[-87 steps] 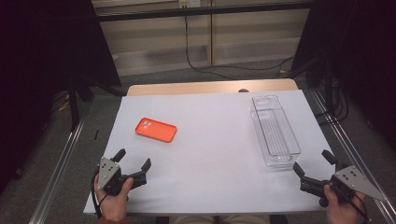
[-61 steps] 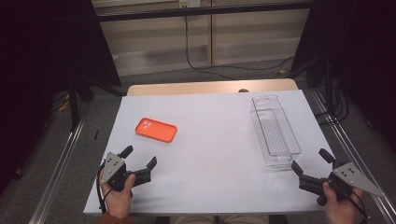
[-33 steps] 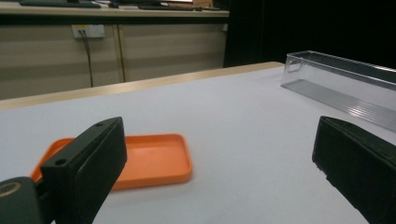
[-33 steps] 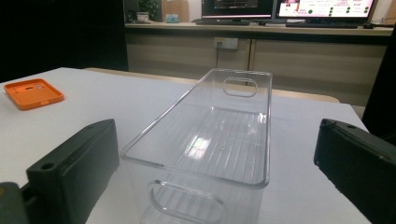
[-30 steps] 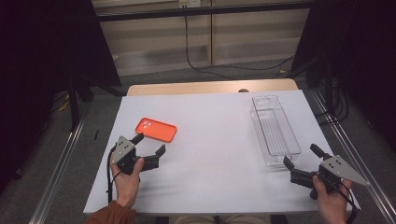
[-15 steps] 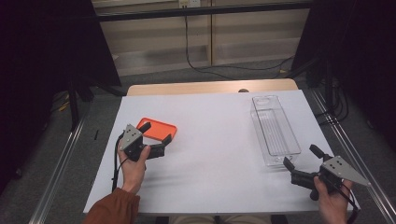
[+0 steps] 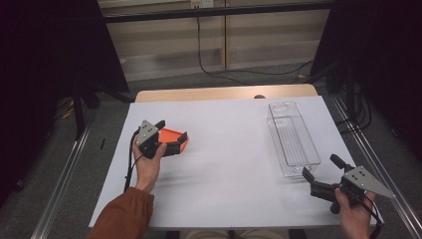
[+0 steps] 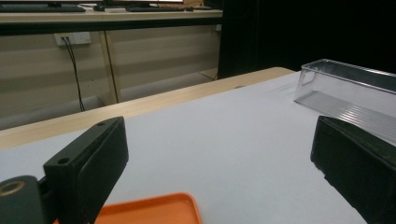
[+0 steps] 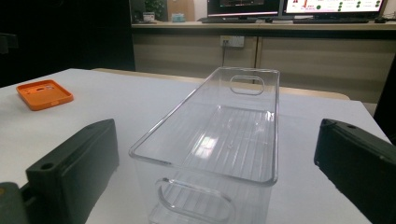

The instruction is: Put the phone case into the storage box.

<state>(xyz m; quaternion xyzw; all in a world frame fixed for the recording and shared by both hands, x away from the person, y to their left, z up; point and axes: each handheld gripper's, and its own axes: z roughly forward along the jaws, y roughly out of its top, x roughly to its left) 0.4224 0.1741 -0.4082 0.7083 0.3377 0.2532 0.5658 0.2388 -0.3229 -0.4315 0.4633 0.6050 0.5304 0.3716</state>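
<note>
On the worktop (image 7: 234, 164), left side: orange phone case (image 7: 171, 135) lies flat | my left hand-held gripper (image 7: 170, 133) jaws apart, straddling the case | my right hand-held gripper (image 7: 321, 167) jaws apart, just beside the clear bin (image 7: 292, 139) near end | no readable writing on case or bin

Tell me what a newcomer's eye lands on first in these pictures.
First, the orange phone case at the left of the white table, bright against it, with the left gripper open over it, fingers spread on either side. Next, the long clear plastic bin at the right, empty, with the right gripper open just short of its near end.
</note>
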